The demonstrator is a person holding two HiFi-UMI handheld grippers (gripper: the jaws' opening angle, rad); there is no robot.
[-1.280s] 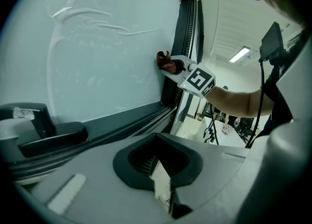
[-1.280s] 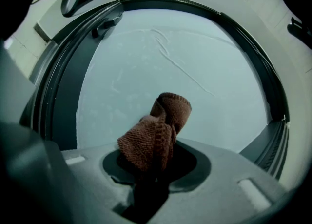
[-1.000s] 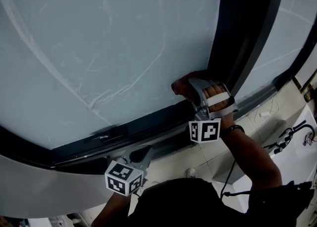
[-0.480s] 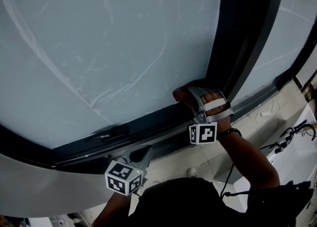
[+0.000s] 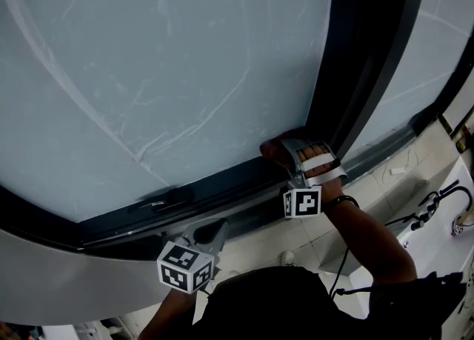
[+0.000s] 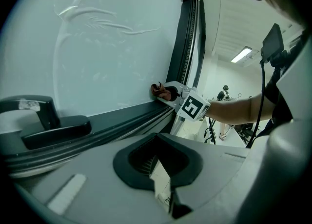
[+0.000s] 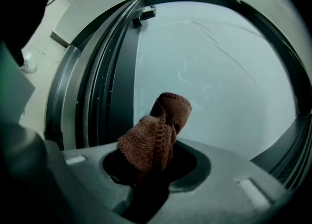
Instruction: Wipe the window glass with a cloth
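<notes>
two grippers face the window glass [image 5: 163, 72]. the right arm reaches forward with the forearm stretched out, and the right gripper [image 5: 289, 155] has its jaws clamped on a bunched brown cloth [image 7: 158, 130]. the cloth's long axis runs straight out of the jaws, its folded tip pointing at the pane's lower corner just ahead, with the dark frame upright [image 5: 355, 72] just beside the gripper. the left gripper [image 5: 211, 233] hangs low by the body, jaws together on nothing, aimed at the bottom frame [image 5: 192, 190].
</notes>
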